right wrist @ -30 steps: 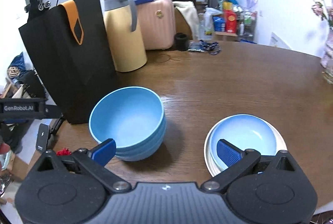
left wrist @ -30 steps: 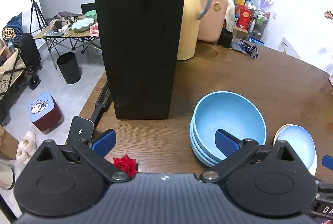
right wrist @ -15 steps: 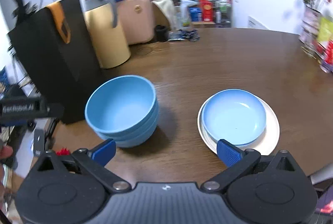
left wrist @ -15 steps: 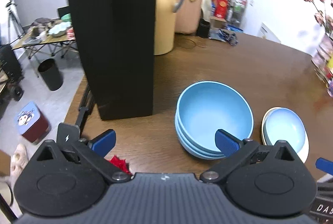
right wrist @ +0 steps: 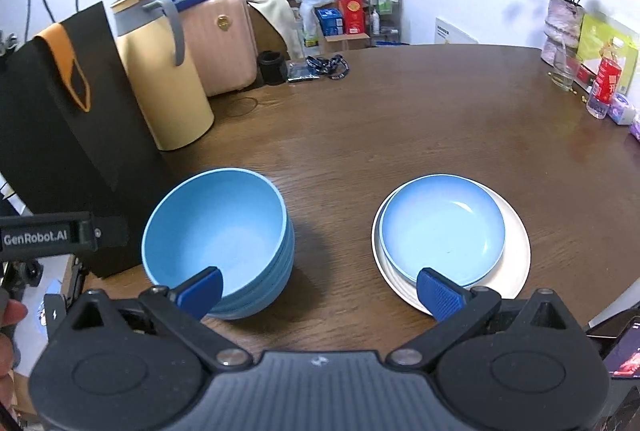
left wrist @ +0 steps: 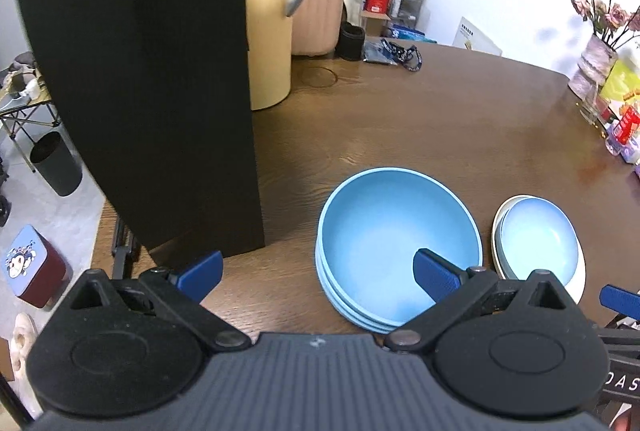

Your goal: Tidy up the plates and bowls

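Right wrist view: both grippers, left gripper [left wrist: 318, 273] and right gripper [right wrist: 320, 285], hover level, fingers wide, empty, over smooth round stacked blue bowls [right wrist: 218, 231] and plates [right wrist: 450, 235] on wood-grain tabletop [right wrist: 400, 135].

Blue bowls [right wrist: 216, 231] (black bag [right wrist: 68, 135])

The left hand-held gripper [right wrist: 60, 233] reads "GenRobot.AI" on its side.
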A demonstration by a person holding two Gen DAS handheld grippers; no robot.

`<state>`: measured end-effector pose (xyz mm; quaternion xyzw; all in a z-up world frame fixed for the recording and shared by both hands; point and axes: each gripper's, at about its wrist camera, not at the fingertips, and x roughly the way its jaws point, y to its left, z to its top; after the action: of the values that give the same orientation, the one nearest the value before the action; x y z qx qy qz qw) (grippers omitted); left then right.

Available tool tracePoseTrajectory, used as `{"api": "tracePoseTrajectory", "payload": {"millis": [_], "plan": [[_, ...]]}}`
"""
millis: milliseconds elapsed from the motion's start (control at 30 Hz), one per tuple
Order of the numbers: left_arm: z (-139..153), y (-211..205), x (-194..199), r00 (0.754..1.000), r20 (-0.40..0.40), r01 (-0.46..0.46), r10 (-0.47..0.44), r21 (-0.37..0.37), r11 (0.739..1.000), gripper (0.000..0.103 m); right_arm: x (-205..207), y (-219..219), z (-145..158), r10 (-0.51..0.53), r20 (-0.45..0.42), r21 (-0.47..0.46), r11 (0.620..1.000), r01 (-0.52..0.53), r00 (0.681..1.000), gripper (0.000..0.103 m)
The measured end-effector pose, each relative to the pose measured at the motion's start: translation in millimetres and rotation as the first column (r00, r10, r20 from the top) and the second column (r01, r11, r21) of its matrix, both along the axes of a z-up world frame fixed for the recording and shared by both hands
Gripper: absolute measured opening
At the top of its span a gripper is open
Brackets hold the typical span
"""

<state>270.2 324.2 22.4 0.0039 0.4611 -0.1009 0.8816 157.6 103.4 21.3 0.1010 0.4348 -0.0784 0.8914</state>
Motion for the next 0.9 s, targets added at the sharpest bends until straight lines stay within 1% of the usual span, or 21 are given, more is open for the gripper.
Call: {"api": "tracePoseTrajectory", "payload": {"millis": [167, 333, 900], "plan": [[-7.6, -2.7, 14.5, 1.000, -0.023, 0.014, -0.014, 0.012, 1.000, 0.103, 13.5, 4.8, -3.3, -0.016, -0.027, -0.022, 1.000, 0.015, 1.000, 0.103], [-19.5, -2.1, 28.3, 0.998, -0.065, 0.020, -0.018, 0.023, 1.000, 0.103, 27.9, 6.4, -7.6, -0.031, -0.053, -0.026, 0.999, 0.030, 0.998, 0.103], [-46.7, 7.4, 64.7, 0.987, -0.163, 0.018, -0.012, 0.038, 0.999, 0.103, 75.2, 14.0, -27.6, -0.062, -0.144, -0.021, 0.998, 0.060, 0.988, 0.103]]}}
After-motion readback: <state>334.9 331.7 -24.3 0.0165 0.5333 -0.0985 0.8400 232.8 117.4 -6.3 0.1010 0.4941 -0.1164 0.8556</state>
